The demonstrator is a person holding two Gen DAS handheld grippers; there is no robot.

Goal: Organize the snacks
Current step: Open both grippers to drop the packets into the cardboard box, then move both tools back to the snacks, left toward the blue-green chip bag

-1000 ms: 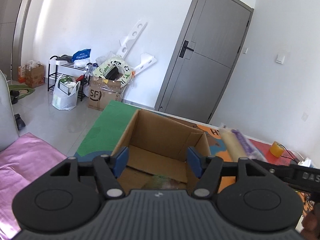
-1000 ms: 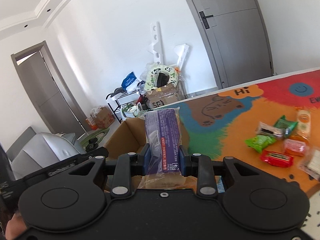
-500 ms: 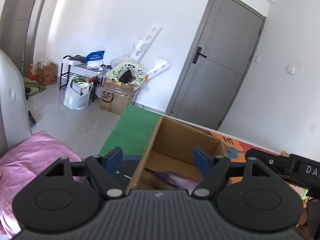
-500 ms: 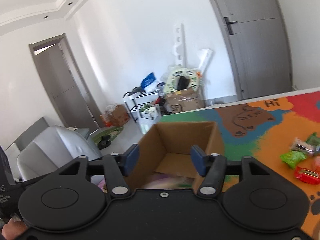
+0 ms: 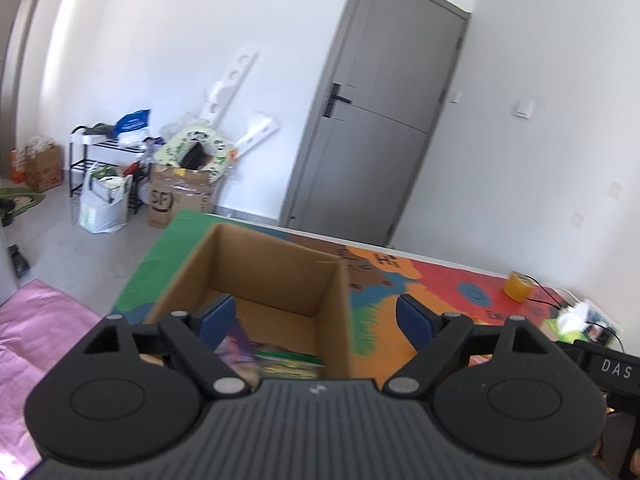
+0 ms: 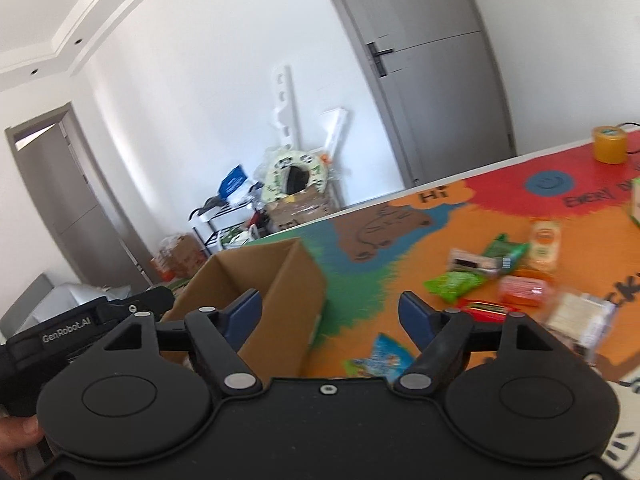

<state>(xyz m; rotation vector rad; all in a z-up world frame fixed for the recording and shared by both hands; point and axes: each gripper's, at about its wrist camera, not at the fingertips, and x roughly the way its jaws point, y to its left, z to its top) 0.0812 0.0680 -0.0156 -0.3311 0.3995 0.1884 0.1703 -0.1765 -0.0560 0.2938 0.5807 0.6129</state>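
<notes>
An open cardboard box [image 5: 264, 276] stands on the colourful mat; it also shows in the right wrist view [image 6: 276, 280]. Inside lie a purple snack pack [image 5: 236, 342] and a green pack [image 5: 288, 360]. My left gripper [image 5: 316, 320] is open and empty, over the box's near right corner. My right gripper [image 6: 332, 314] is open and empty, just right of the box. Loose snacks lie on the mat to the right: a green pack [image 6: 454, 285], a red pack [image 6: 486, 308], an orange-red pack [image 6: 524, 290], a blue-green pack [image 6: 380, 358].
A yellow tape roll [image 6: 609, 145] sits at the mat's far right, also in the left wrist view [image 5: 518, 286]. A pale clear-wrapped pack [image 6: 580, 314] lies at the right. Beyond the table's far edge are a grey door [image 5: 384, 140] and floor clutter [image 5: 180, 192].
My right gripper let go of the purple pack into the box, opened, and swung right toward the loose snacks. My left gripper stayed open and shifted right over the box.
</notes>
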